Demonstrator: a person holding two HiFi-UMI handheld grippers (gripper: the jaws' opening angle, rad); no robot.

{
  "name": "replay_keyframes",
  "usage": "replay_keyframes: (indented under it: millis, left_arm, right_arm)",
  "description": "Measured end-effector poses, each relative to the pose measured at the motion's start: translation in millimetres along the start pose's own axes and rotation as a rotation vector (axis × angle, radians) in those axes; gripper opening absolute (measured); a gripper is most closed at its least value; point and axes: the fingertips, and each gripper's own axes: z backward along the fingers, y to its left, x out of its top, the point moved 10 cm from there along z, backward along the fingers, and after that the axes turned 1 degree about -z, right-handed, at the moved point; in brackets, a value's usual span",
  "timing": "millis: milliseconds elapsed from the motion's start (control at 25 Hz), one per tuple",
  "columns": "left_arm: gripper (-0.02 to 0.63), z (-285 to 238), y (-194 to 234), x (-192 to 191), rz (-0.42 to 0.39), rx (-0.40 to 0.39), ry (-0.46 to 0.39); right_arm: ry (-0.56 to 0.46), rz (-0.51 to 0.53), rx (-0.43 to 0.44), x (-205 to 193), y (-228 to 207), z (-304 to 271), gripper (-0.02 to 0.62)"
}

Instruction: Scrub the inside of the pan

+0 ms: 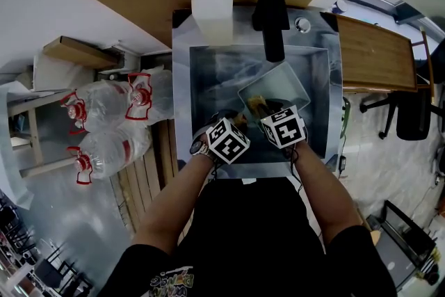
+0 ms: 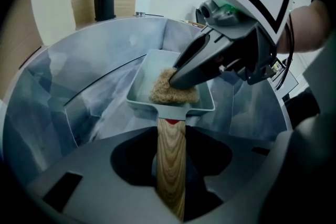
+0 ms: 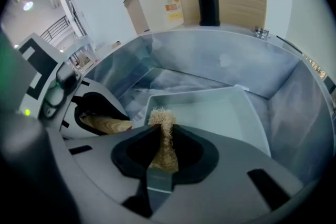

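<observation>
left gripper [image 2: 170, 150] clamped on wooden handle [image 2: 170, 170] of pan [image 2: 152, 68] | right gripper [image 3: 160, 150] pinching tan scrub pad [image 3: 161, 122] | left gripper view alone: pad on pan floor, handle end | pan in steel sink [image 1: 208, 80], black faucet [image 1: 272, 17] at 12 | head view alone: water bottles [image 1: 104, 123] at 9
</observation>
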Motion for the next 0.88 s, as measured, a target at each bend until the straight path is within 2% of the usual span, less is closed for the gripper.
replay_keyframes:
  millis: [200,480,880]
  left_arm:
    - [0.172,-0.5,0.0,0.2,0.000,0.000,0.000]
    - [0.172,0.7,-0.5,-0.5,-0.002,0.000,-0.004]
    - [0.172,-0.2,-0.8,-1.1,0.000,-0.001,-0.003]
  right_arm:
    - [0.035,-0.017,0.004,-7.3,6.4,-7.1,0.080]
    - [0.043,0.036,-0.038,-7.1,3.6,-11.0,0.081]
    - [0.017,-0.029,-0.149,-4.9,-44.3,-2.7,0.081]
